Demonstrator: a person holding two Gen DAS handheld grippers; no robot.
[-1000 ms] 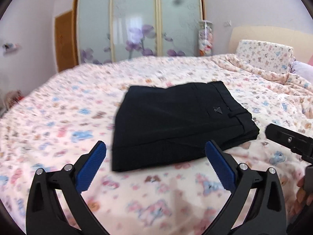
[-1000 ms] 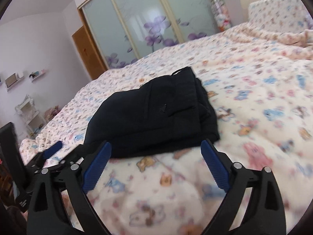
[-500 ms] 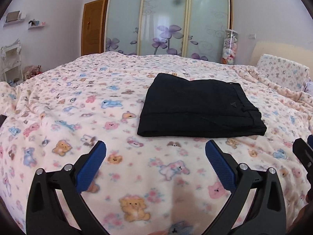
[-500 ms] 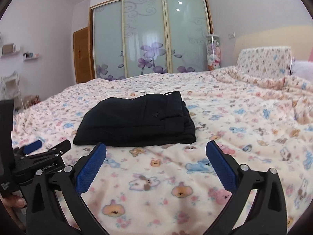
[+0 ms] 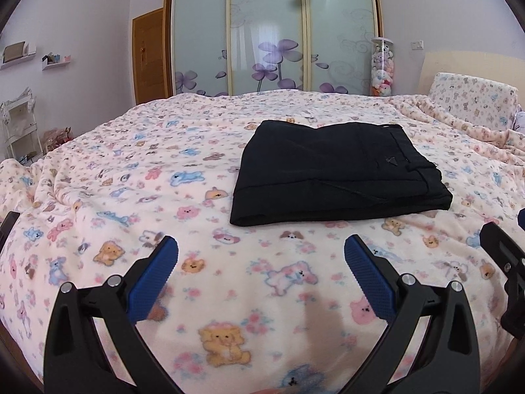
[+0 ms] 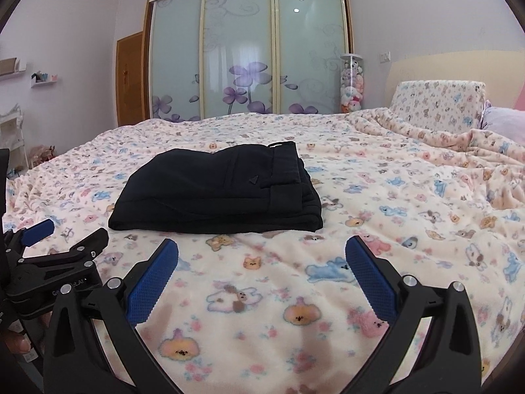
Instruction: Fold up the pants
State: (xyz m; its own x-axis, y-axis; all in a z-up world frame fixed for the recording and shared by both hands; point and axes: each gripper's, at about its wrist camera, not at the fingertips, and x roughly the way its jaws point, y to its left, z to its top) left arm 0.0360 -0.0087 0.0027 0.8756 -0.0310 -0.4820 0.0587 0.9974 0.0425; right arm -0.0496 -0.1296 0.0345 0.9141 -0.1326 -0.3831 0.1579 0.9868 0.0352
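Note:
The black pants (image 5: 334, 170) lie folded into a flat rectangle on the bed, waistband to the right; they also show in the right wrist view (image 6: 220, 190). My left gripper (image 5: 261, 262) is open and empty, held over the blanket well short of the pants' near edge. My right gripper (image 6: 261, 262) is open and empty, also back from the pants. The left gripper also shows at the left edge of the right wrist view (image 6: 49, 249).
A pink blanket with a bear print (image 5: 197, 275) covers the bed. A matching pillow (image 6: 436, 105) and bunched blanket lie at the right. Sliding wardrobe doors (image 5: 269, 32), a wooden door (image 5: 149, 55) and a tube of plush toys (image 6: 351, 85) stand behind the bed.
Both grippers have pulled back from the pants and levelled out, so the pants now sit farther away. Both stay open and empty.

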